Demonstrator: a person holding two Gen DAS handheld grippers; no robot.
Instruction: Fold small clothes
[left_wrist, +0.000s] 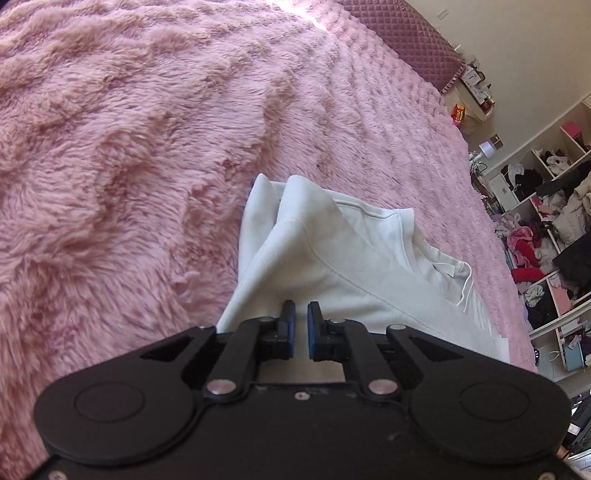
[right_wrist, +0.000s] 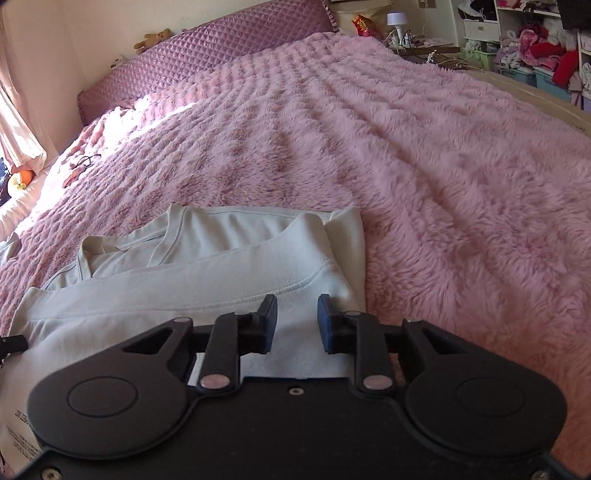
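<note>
A small white garment (left_wrist: 332, 258) lies partly folded on the pink fluffy blanket (left_wrist: 129, 147). It also shows in the right wrist view (right_wrist: 207, 266), with a sleeve folded across the body. My left gripper (left_wrist: 301, 308) hovers over the garment's near edge, its jaws a narrow gap apart with nothing between them. My right gripper (right_wrist: 297, 301) is open over the garment's right part, holding nothing.
The pink blanket (right_wrist: 424, 166) covers the whole bed. A purple quilted headboard cushion (right_wrist: 221, 48) runs along the far end. Shelves full of clothes (left_wrist: 546, 229) stand beside the bed. A bedside table with a lamp (right_wrist: 397, 22) is at the far corner.
</note>
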